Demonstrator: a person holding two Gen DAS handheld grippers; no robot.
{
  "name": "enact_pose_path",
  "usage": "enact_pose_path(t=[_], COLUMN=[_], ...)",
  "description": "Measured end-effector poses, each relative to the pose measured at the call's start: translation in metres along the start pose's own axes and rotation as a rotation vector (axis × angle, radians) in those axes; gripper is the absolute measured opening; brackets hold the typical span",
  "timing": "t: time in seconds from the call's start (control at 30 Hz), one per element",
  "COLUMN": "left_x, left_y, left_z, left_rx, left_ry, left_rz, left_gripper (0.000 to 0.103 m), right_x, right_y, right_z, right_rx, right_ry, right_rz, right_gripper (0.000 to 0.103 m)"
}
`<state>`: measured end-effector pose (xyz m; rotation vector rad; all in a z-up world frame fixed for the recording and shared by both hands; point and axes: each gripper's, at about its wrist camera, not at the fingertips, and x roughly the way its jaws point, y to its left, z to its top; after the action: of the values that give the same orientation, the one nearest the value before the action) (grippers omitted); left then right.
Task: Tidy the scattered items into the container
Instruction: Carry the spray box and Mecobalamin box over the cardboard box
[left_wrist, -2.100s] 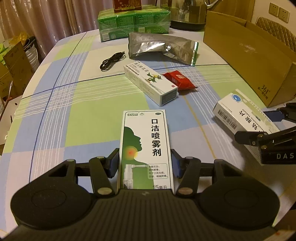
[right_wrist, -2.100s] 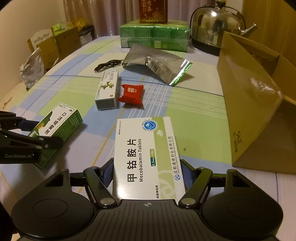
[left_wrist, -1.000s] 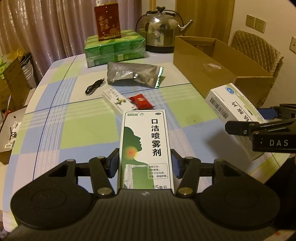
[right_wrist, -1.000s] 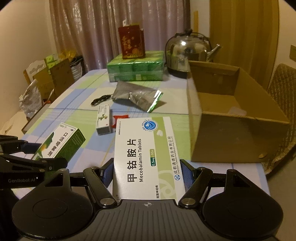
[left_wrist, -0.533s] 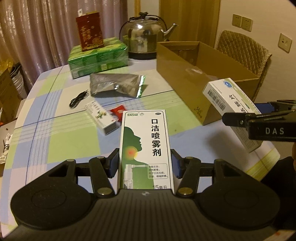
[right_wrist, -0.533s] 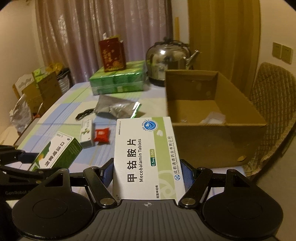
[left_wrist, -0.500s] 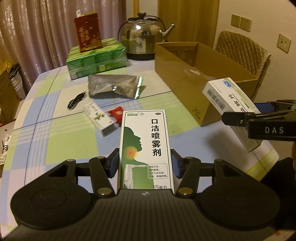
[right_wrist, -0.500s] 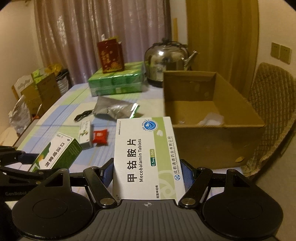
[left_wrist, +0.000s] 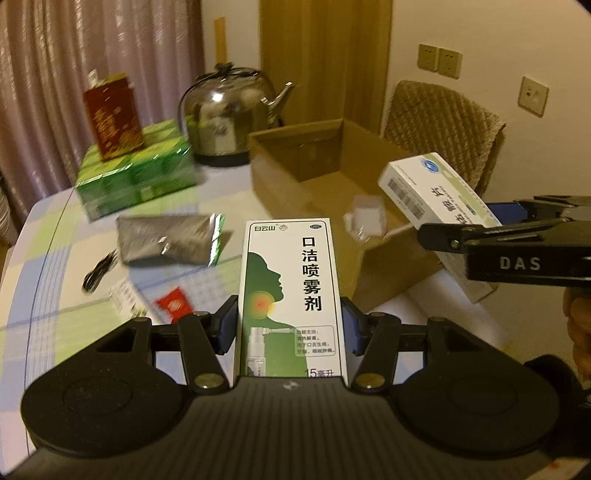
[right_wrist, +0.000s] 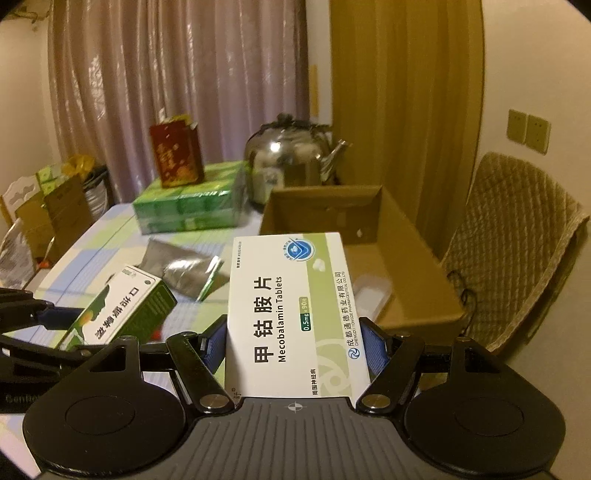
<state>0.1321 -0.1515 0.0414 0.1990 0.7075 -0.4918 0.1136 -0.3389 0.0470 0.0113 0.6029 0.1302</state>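
My left gripper (left_wrist: 290, 325) is shut on a tall green-and-white spray box (left_wrist: 290, 295), held off the table in front of the open cardboard box (left_wrist: 317, 147). My right gripper (right_wrist: 293, 345) is shut on a white-and-green Mecobalamin tablets box (right_wrist: 291, 314), raised near the cardboard box (right_wrist: 424, 273). In the left wrist view the tablets box (left_wrist: 432, 195) hangs over the carton's near right corner. In the right wrist view the spray box (right_wrist: 122, 306) shows at the left. A small white item (left_wrist: 364, 218) lies inside the carton.
On the checked tablecloth (left_wrist: 55, 295) lie a silver foil pouch (left_wrist: 170, 240), a red sachet (left_wrist: 173, 304), a small white box (left_wrist: 122, 295) and a black cable (left_wrist: 98, 271). Green packs (left_wrist: 136, 177), a red carton (left_wrist: 112, 116) and a steel kettle (left_wrist: 231, 114) stand behind. A wicker chair (right_wrist: 517, 251) is at right.
Both grippers have risen and swung right towards the cardboard box, each still holding its box. The carton's inside now shows; the table items have slid left and down in view.
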Motion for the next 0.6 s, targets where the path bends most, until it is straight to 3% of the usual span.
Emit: enact_pose_path(t=[0.3,0.6], left_x=[0.026,0.06], left_y=[-0.026,-0.045], left_z=[0.046,0.076], left_rx=[-0.003,0.01], left_ry=[-0.031,-0.034], left_rz=[-0.077,-0.099], left_gripper=[0.051,0.051], right_x=[0.014,0.036], right_y=[-0.038,-0.066], right_z=[0.033,0.046], right_rx=[-0.005,-0.005], right_ry=[-0.033,-0.029], right_rz=[-0.05,-0.076], right_gripper=[0.069,0.069])
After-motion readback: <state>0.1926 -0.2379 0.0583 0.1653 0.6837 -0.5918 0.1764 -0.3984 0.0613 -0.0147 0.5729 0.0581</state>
